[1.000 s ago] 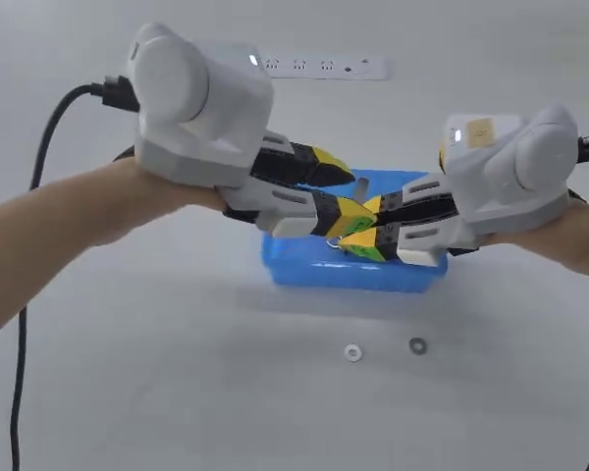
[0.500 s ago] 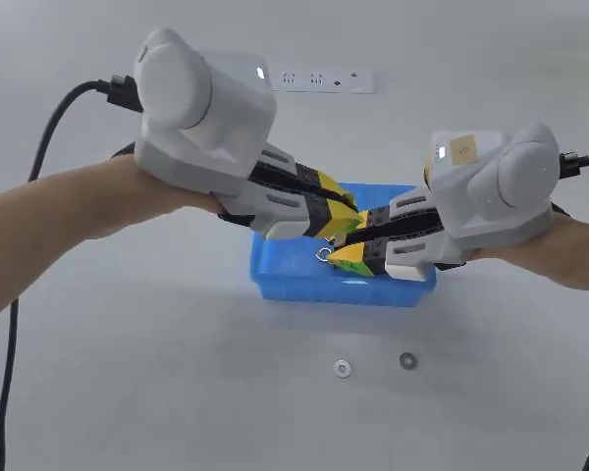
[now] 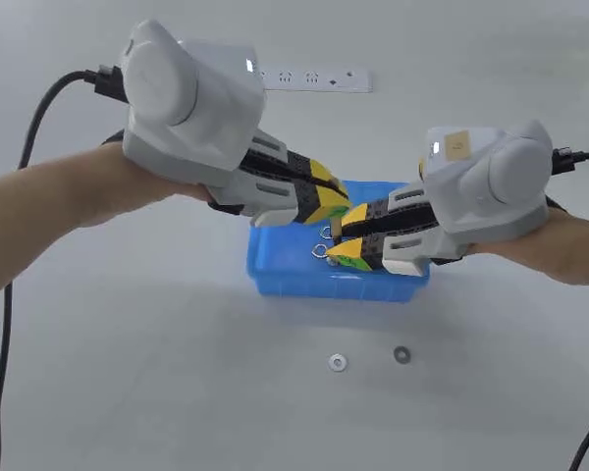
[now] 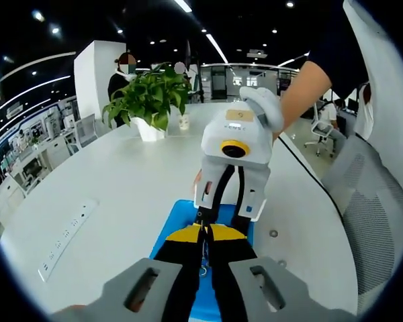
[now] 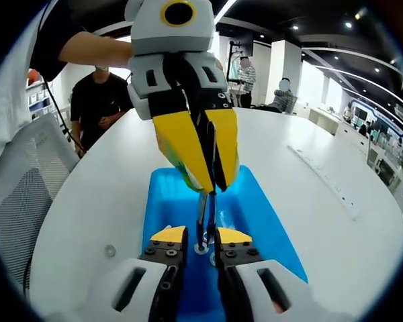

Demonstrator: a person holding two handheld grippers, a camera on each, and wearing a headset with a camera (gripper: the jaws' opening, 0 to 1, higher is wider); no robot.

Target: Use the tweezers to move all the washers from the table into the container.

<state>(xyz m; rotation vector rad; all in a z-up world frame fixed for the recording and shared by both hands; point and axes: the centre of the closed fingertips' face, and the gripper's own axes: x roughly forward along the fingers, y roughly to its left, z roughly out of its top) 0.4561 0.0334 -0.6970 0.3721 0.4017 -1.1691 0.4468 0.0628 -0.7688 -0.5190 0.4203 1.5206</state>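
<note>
Thin metal tweezers (image 5: pixel 206 201) stick out of my left gripper (image 3: pixel 336 208), which is shut on them above the blue container (image 3: pixel 275 275). Their lower end, carrying small metal rings (image 3: pixel 320 251), reaches between the yellow tips of my right gripper (image 5: pixel 201 236), whose jaws stand close around it. In the left gripper view my left gripper (image 4: pixel 203 233) faces the right gripper (image 4: pixel 232 164) head on over the container (image 4: pixel 176 225). Two washers (image 3: pixel 338 363) (image 3: pixel 401 354) lie on the white table in front of the container. One washer (image 5: pixel 109 251) lies left of the container (image 5: pixel 162 201).
A white power strip (image 3: pixel 314 78) lies at the far side of the table. Black cables (image 3: pixel 34 147) trail from both grippers. A potted plant (image 4: pixel 151 100) stands further along the table. Chairs and people are around the table's edge.
The view has shifted. Both grippers stay tip to tip over the container, the right one a little further left under the left tips. The two washers on the table have not moved.
</note>
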